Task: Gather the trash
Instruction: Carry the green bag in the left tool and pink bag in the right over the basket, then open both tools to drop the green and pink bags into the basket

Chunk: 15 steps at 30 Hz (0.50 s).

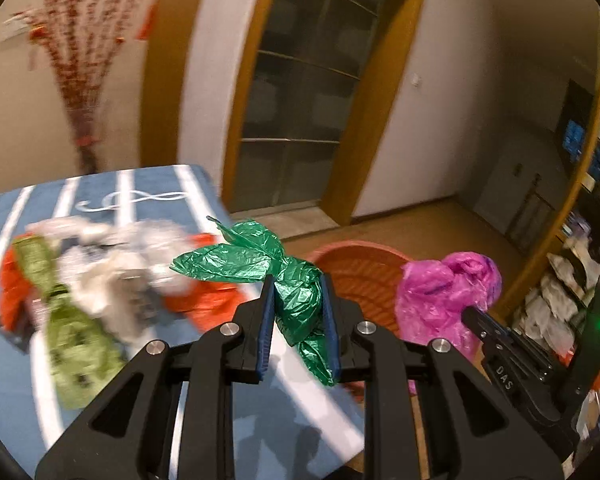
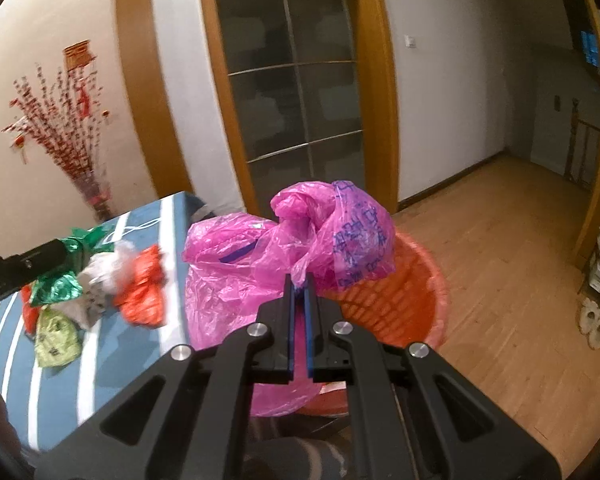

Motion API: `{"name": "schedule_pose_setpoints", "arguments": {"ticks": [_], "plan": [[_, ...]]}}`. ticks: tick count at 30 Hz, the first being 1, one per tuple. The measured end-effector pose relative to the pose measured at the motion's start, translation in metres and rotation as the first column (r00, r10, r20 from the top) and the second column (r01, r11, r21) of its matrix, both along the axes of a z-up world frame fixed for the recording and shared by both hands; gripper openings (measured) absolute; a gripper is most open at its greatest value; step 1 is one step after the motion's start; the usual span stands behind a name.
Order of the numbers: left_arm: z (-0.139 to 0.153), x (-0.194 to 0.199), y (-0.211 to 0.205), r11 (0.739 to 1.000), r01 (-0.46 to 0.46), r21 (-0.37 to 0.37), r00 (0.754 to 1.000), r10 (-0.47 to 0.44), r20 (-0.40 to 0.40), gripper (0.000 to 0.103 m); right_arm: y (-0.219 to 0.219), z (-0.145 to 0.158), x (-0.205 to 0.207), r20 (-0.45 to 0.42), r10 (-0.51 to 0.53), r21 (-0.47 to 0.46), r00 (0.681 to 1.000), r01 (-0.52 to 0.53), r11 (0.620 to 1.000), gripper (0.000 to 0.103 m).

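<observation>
Two grippers: left gripper (image 1: 298, 292) pinching 1 green bag (image 1: 260, 258); right gripper (image 2: 300, 284) pinching 1 pink bag (image 2: 300, 232); 1 red basket (image 2: 412, 292).

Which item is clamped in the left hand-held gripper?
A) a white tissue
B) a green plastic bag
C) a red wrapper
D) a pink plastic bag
B: the left hand-held gripper has its blue pads pressed on the crumpled green plastic bag, while the pink plastic bag is in the right hand-held gripper.
</observation>
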<state>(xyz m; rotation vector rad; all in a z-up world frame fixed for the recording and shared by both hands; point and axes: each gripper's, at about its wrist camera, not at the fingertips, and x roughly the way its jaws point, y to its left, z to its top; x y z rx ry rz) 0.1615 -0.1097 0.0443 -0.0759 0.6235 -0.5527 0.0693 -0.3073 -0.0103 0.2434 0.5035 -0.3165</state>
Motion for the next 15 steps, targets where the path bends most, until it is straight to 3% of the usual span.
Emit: {"name": "schedule_pose_setpoints", "arguments": {"ticks": [8,15], "plan": [[-0.019,0.014,-0.054,0.995,0.097,-0.006,0.995,-0.097,-0.035,0.022,-0.041,-0.008,0.006,-0.013,-0.063,0.003,0.998,0.063,0.998,0.005],[-0.036,0.022,-0.075,0.990,0.143,0.007,0.988,-0.142,-0.066,0.022,-0.058,-0.015,0.018,-0.019,-0.083,0.016,0.996,0.083,0.996,0.005]]}}
